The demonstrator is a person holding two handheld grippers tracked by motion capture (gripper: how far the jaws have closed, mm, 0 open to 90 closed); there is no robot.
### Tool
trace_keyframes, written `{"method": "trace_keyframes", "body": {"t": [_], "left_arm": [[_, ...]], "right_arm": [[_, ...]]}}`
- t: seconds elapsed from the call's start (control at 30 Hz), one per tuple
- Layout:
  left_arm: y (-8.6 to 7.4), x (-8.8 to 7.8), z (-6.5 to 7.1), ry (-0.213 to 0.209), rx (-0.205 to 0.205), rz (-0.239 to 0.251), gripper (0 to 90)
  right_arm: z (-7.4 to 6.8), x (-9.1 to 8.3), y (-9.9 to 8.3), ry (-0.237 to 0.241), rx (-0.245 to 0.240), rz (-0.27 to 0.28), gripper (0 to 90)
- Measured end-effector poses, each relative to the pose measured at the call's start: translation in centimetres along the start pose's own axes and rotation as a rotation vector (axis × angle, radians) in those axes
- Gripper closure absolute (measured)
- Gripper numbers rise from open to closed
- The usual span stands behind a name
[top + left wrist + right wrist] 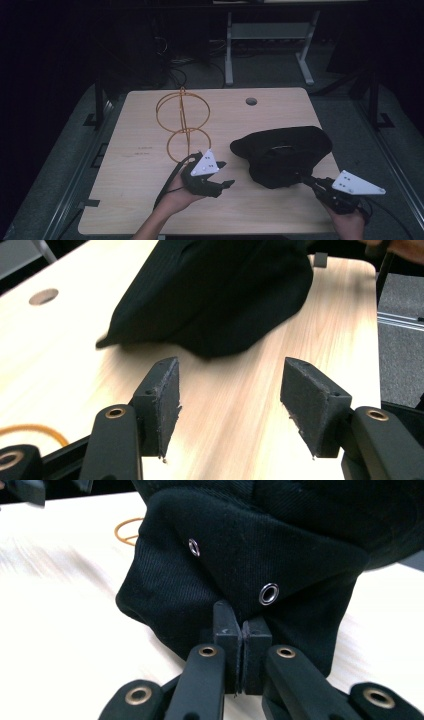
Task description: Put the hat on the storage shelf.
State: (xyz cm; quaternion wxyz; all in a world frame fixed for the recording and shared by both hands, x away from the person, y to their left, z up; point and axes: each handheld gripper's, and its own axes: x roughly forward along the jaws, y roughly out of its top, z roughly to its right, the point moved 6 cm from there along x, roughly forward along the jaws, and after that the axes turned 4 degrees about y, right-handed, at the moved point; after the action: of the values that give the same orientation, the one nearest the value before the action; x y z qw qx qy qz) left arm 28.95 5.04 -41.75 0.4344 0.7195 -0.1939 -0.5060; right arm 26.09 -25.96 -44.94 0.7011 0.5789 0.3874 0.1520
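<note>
A black cap [282, 152] lies crumpled on the right half of the wooden table [135, 190]. My right gripper [306, 180] is shut on the cap's fabric at its near edge; the right gripper view has the two pads [227, 630] pressed together on the cloth [240, 565], just below two metal eyelets. My left gripper [225, 175] is open a little to the left of the cap, with nothing between its pads [162, 395]. The cap [220, 295] lies ahead of it in the left gripper view. An orange wire stand [182, 125] made of rings rises behind the left gripper.
A round cable hole [251, 101] sits near the table's far edge. Beyond the table stand a grey desk frame [270, 45] and dark floor with cables. Metal rails run along both sides of the table.
</note>
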Motion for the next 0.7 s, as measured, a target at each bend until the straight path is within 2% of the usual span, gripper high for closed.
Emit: {"method": "trace_keyframes", "body": {"t": [0.2, 0.43, 0.7], "left_arm": [[-2.2, -0.4, -0.2, 0.009, -0.006, -0.029, 39.7], [-5.1, -0.5, -0.7, 0.017, -0.04, -0.06, 39.2], [-6.5, -0.8, -1.0, 0.025, -0.06, -0.061, 38.5]], "right_arm": [[0.5, -0.6, 1.8, -0.008, -0.041, 0.005, 88.5], [1.0, -0.7, 3.7, -0.015, -0.069, 0.002, 88.5], [1.5, -0.2, 6.3, -0.015, -0.1, 0.008, 88.5]]}}
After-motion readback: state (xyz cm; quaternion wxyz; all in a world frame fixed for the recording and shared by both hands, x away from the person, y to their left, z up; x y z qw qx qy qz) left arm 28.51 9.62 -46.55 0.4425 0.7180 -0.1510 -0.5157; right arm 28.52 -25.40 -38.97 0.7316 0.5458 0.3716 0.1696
